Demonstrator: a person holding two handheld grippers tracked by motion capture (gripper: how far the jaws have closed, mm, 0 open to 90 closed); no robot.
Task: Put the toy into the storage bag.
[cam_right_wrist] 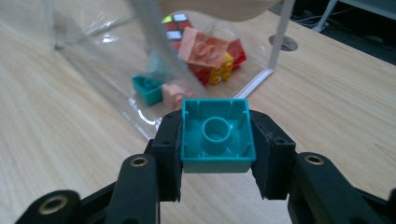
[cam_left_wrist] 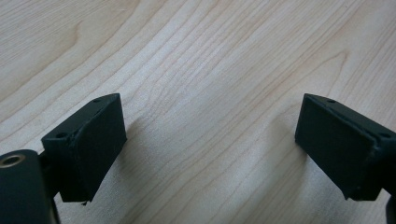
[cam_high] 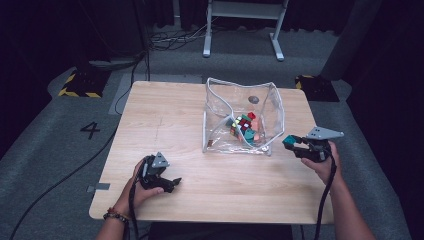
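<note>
On the wooden table (cam_high: 190, 125), toward three o'clock from its middle, the right gripper (cam_high: 295, 145) is clamping a teal block (cam_high: 288, 142) between its two black pads. Seen from the right gripper view, the teal block (cam_right_wrist: 217, 135) is showing its hollow underside with one round tube inside; its studded face is turned away and cannot be seen.

Just beside it, at nine o'clock of the right gripper in the high view, a clear plastic bag (cam_high: 270, 107) with a white zipper edge is standing open on the table. Inside are lying a multicoloured puzzle cube (cam_high: 243, 123) and several bricks: pink (cam_right_wrist: 205, 46), red (cam_right_wrist: 237, 49), yellow (cam_right_wrist: 222, 67) and another teal one (cam_right_wrist: 148, 88). Creased film and glare are blurring these pieces, so their exact number is not readable, and a pale out-of-focus shape is cutting off the top edge of the right gripper view.

Toward seven o'clock of the table, well apart from the bag, the left gripper (cam_high: 170, 184) is resting low over bare wood in the left hand (cam_high: 145, 187). Its jaws are standing wide apart with nothing between them, as the left gripper view (cam_left_wrist: 210, 144) is showing; whether the pads are touching the wood cannot be told.

A grey round spot (cam_high: 254, 99) is showing through the bag's far wall.
</note>
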